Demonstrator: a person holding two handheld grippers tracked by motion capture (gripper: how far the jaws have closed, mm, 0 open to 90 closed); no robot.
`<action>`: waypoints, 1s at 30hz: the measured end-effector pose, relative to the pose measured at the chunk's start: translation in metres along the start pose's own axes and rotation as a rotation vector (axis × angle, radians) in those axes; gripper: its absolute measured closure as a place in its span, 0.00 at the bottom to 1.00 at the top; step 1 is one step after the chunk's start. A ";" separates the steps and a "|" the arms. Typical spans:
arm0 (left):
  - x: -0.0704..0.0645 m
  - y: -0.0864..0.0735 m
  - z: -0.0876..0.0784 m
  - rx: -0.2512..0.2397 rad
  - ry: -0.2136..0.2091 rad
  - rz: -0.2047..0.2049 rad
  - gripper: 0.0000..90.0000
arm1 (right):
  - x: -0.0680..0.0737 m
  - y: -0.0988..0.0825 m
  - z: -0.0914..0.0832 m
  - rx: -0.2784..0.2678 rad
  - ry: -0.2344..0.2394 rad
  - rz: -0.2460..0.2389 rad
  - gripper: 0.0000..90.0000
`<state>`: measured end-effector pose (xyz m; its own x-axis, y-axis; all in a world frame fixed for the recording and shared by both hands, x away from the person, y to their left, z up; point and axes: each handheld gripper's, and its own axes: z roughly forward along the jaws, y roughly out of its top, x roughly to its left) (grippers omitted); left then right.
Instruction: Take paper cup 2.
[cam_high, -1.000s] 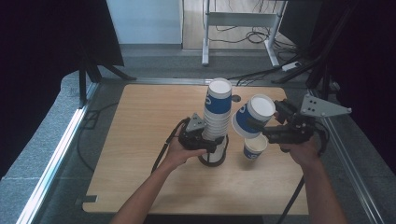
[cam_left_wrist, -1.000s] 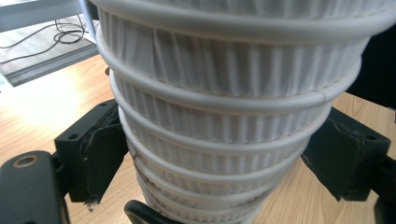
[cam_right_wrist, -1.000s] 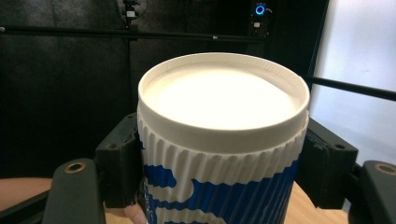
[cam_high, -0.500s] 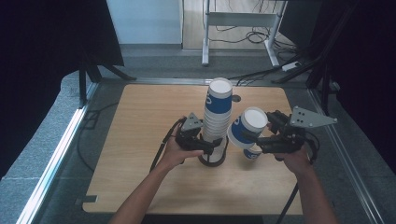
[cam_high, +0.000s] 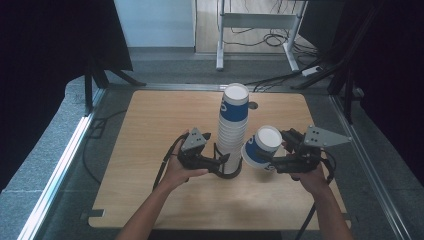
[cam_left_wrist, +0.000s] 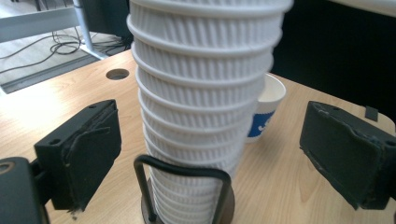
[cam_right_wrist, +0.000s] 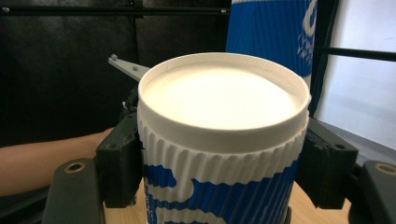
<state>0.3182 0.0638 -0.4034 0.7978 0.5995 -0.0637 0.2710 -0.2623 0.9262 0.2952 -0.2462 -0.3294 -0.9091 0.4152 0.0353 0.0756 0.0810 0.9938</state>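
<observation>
Paper cup (cam_right_wrist: 223, 154) clamped in right gripper (cam_high: 280, 159), beside stack (cam_high: 233, 129) between wide left gripper (cam_high: 220, 161) jaws.

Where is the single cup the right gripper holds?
In the high view the cup sits clamped in the right gripper, just right of the cup stack.

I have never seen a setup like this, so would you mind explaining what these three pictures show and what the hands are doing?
A person sits at a wooden table, each hand working a hand-held two-jaw gripper. The high view looks down from above; the other two pictures come from cameras riding on the grippers. On the table a tall stack of paper cups stands in a black wire holder. The left gripper is at the foot of the stack; its jaws have just been opening and stand clear on either side of it. The right gripper is clamped on a single blue and white cup, held tilted beside the stack.
</observation>
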 end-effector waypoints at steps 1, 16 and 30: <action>-0.001 -0.002 -0.001 0.000 -0.006 0.000 0.07 | 0.001 -0.003 0.001 0.005 -0.001 -0.001 0.29; -0.027 -0.036 -0.017 0.024 -0.036 0.044 0.07 | 0.008 -0.049 0.016 0.034 0.009 0.038 0.29; -0.040 -0.070 -0.022 0.038 -0.055 -0.015 0.09 | 0.015 -0.094 0.034 0.047 -0.003 0.100 0.29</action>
<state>0.2555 0.0752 -0.4571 0.8218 0.5612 -0.0983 0.3022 -0.2829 0.9103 0.2879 -0.2165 -0.4263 -0.8950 0.4257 0.1335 0.1850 0.0817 0.9793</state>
